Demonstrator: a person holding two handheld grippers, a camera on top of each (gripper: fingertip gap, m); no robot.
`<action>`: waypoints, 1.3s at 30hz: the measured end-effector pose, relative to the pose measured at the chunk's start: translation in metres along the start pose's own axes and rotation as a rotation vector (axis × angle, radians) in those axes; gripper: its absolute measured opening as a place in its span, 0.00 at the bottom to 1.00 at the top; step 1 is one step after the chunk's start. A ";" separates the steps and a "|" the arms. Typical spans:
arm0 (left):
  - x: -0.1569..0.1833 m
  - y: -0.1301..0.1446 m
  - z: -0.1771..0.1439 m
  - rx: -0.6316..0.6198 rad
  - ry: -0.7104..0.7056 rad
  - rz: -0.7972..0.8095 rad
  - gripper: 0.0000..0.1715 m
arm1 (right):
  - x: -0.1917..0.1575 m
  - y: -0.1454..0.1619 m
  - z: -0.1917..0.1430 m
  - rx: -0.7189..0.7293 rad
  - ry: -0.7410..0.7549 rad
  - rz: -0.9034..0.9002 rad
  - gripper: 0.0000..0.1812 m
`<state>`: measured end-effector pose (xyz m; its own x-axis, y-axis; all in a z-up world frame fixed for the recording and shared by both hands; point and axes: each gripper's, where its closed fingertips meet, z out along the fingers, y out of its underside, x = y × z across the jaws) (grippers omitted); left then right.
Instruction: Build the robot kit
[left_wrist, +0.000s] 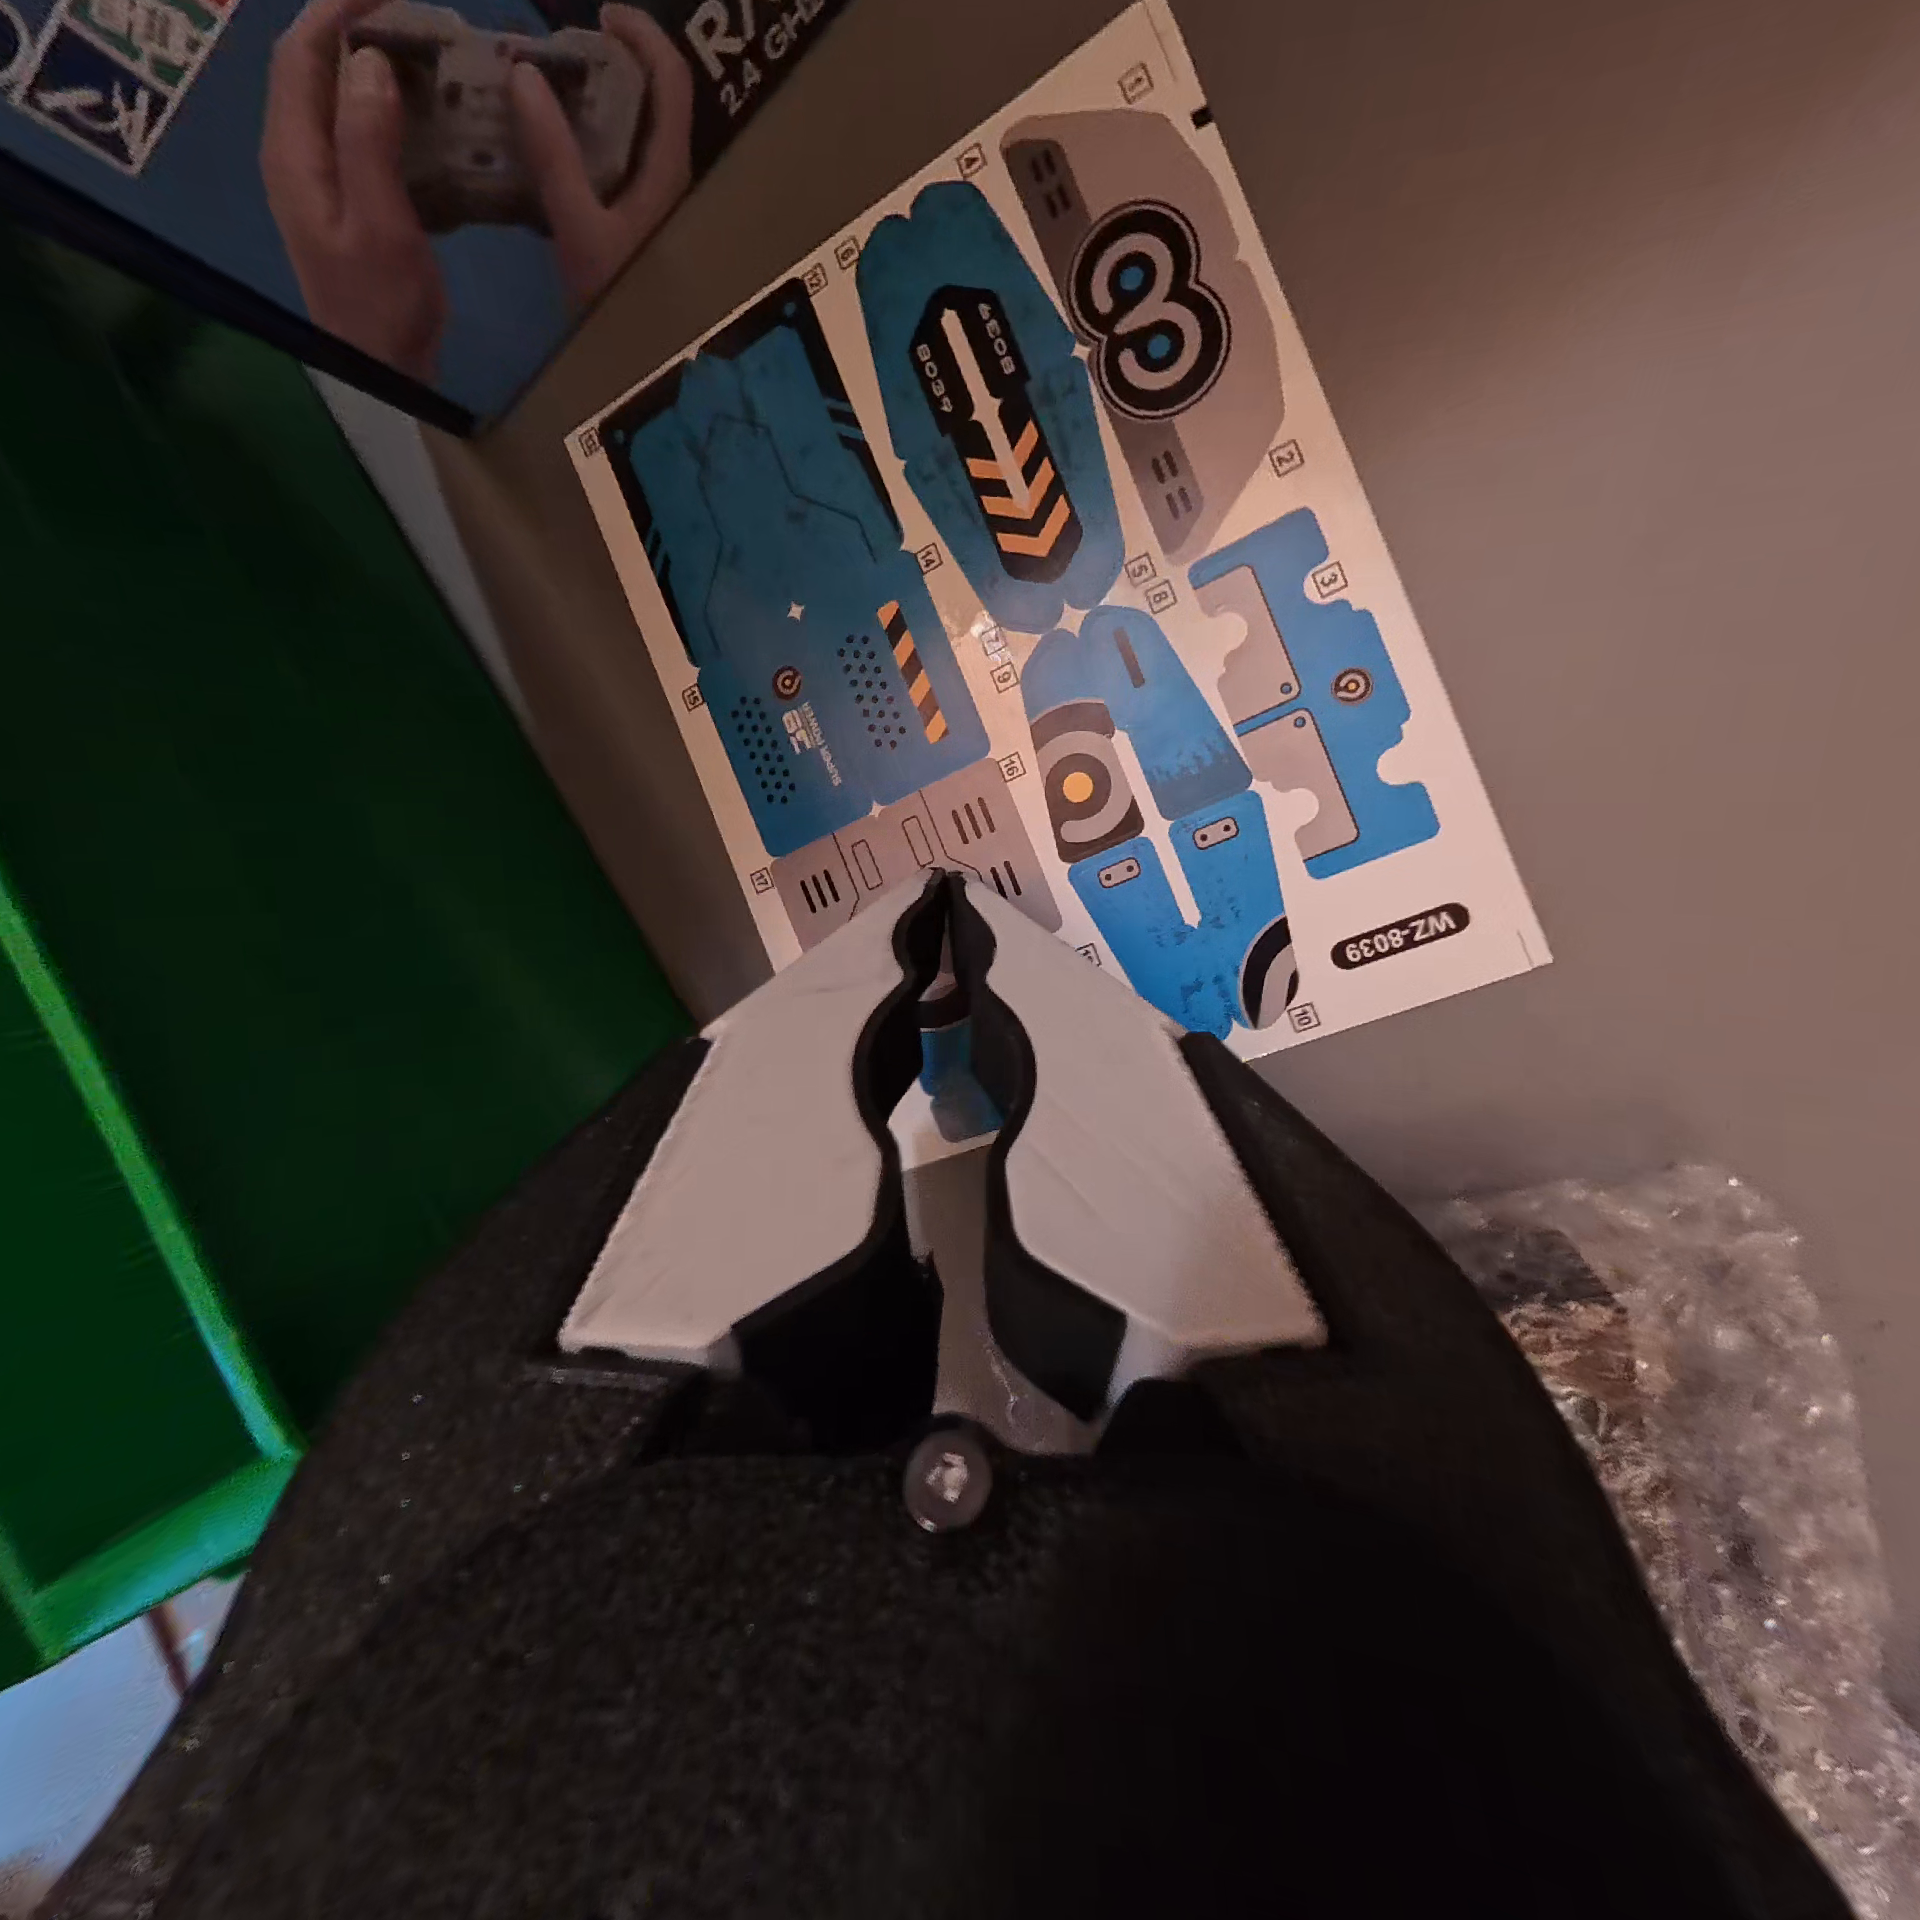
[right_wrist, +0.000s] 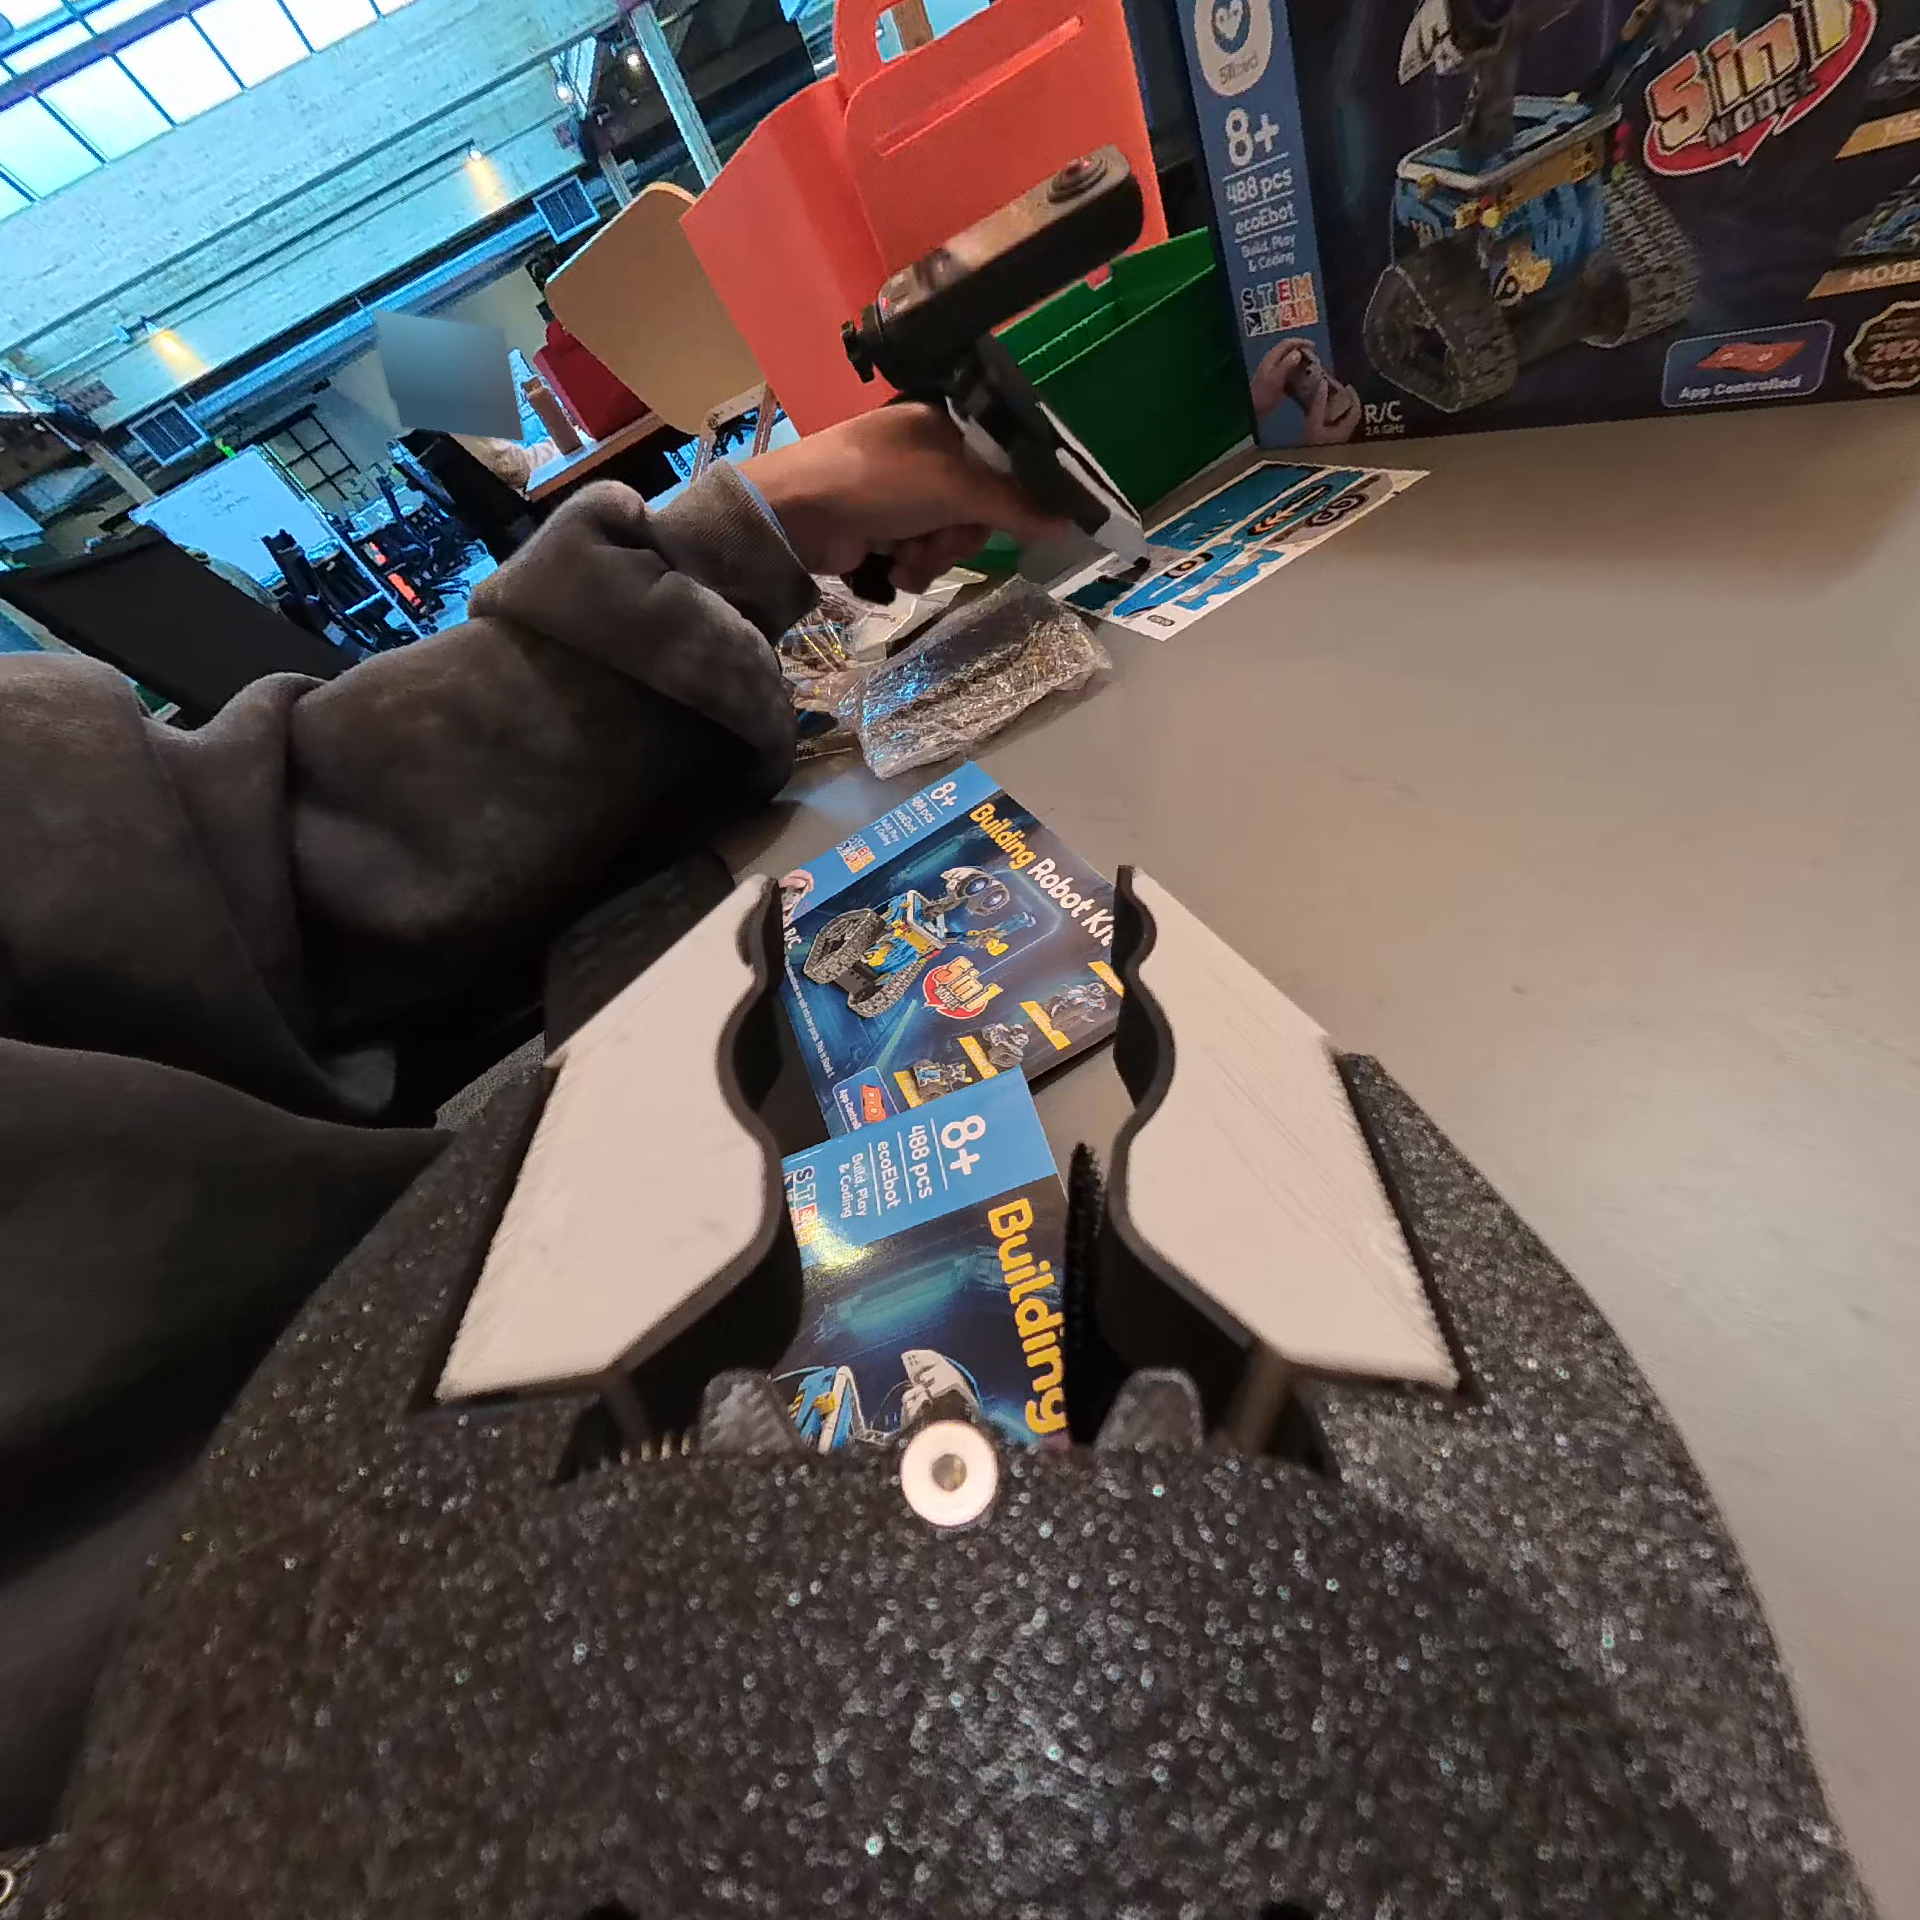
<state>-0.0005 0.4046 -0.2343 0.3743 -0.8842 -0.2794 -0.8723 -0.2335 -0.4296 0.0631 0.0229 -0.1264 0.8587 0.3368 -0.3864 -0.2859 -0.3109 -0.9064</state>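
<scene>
My left gripper (left_wrist: 940, 883) is shut, and its tips rest on the near edge of a white sticker sheet (left_wrist: 1091, 520) with blue, grey and orange stickers, flat on the grey table. I cannot tell whether the tips pinch a sticker. In the right wrist view the left gripper (right_wrist: 1127, 556) is held by a hand and points down at the sheet (right_wrist: 1247, 530). My right gripper (right_wrist: 951, 883) is open and holds nothing. It hovers low over two blue booklets: the near one (right_wrist: 935, 1247) lies between the fingers, the far one (right_wrist: 935, 966) just ahead.
A large blue toy box (right_wrist: 1558, 208) stands at the back of the table (right_wrist: 1558, 935) and also shows in the left wrist view (left_wrist: 416, 156). Beside it are a green bin (right_wrist: 1132, 364) and an orange carrier (right_wrist: 935, 156). A bubble-wrap packet (right_wrist: 966, 675) lies near the grey sleeve (right_wrist: 416, 831). Left tips to right tips: about 40 centimetres.
</scene>
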 end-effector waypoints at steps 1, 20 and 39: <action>0.001 -0.001 0.000 0.009 0.008 -0.028 0.00 | 0.000 0.000 0.000 0.001 0.001 -0.001 0.34; 0.050 0.003 -0.085 0.181 0.287 -0.278 0.43 | 0.000 -0.002 -0.002 0.013 -0.001 0.009 0.34; 0.071 0.065 -0.094 0.109 0.032 -0.132 0.42 | -0.001 -0.002 -0.002 0.012 -0.007 0.008 0.34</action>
<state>-0.0599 0.2888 -0.2017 0.4715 -0.8618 -0.1873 -0.7761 -0.3047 -0.5521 0.0636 0.0216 -0.1241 0.8535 0.3406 -0.3944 -0.2976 -0.3027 -0.9054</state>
